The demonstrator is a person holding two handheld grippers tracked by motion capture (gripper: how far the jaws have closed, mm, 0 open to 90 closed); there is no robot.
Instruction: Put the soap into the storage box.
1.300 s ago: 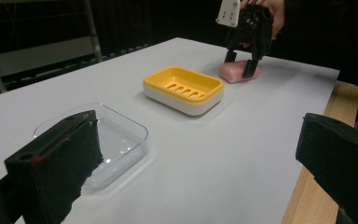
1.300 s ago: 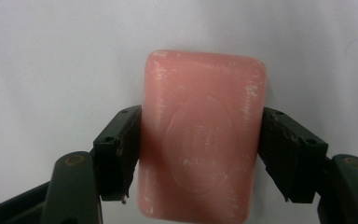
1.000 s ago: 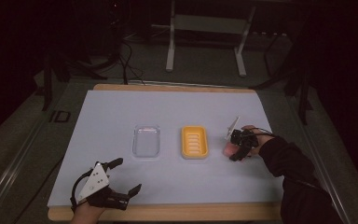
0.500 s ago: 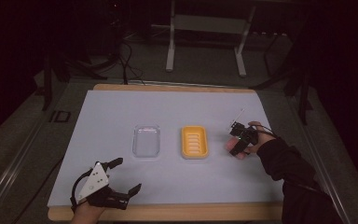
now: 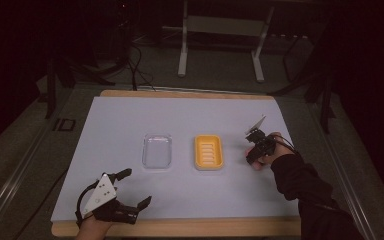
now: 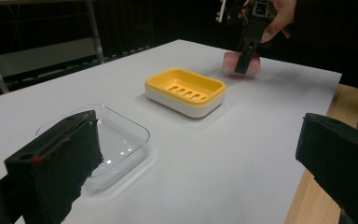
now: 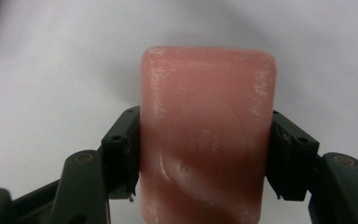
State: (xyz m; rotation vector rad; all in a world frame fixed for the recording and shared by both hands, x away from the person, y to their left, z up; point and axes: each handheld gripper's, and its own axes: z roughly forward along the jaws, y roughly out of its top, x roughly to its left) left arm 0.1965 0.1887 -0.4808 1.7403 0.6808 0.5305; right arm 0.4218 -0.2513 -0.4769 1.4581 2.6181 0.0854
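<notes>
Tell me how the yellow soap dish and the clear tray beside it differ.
The yellow soap dish is opaque, yellow on a white base; the clear tray is see-through. The soap dish has a row of slots in its floor; the clear tray's floor is smooth. In the high view the soap dish lies nearer the right gripper and its pink soap, the clear tray farther left. Both are empty rounded rectangles lying side by side.

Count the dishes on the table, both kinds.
2. A clear plastic dish sits left of centre on the white sheet; a yellow soap dish sits just right of it, apart. Nothing seems to hide another.
</notes>
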